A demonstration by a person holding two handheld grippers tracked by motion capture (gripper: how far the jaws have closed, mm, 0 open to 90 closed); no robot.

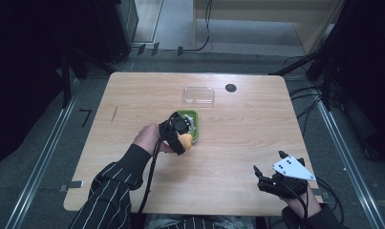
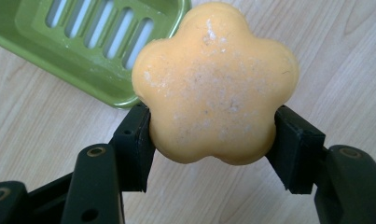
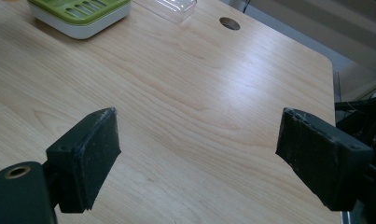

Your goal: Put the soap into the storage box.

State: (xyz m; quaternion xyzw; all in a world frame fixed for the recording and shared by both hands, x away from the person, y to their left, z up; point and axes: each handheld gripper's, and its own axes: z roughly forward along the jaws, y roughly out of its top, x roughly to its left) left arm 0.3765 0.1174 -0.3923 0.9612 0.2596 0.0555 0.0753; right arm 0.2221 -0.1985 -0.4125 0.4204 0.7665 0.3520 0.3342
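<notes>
**deskwatcher:** Standing right by the table [image 1: 133,95] here. Biggest thing first: light wood top, a clear lid [image 1: 198,95] lying toward the far edge, and the green soap dish [image 1: 194,117] near the middle. The left gripper [image 1: 180,138] is right at the dish's near edge, the right gripper [image 1: 269,179] is parked well apart at the near right corner.

**soapnerd:** So who's got the soap?

**deskwatcher:** Left one. From its own camera the jaws are pinching the orange flower-shaped soap [image 2: 216,84] from both sides, pads pressed into the notches between petals. The soap hangs just off the dish's corner, over bare wood, not over the slotted tray [image 2: 97,28] yet.

**soapnerd:** Which way does it need to go then?

**deskwatcher:** My guess is it's headed for the dish, and that lies just beyond and a bit to the upper left in the left gripper view. The dish's long axis runs away from the person, so there's room along it.

**soapnerd:** And the right one?

**deskwatcher:** Jaws spread wide, nothing between them, pointing across the table at the dish [image 3: 78,16] from far off. Left hand is clearly nearer.
</notes>
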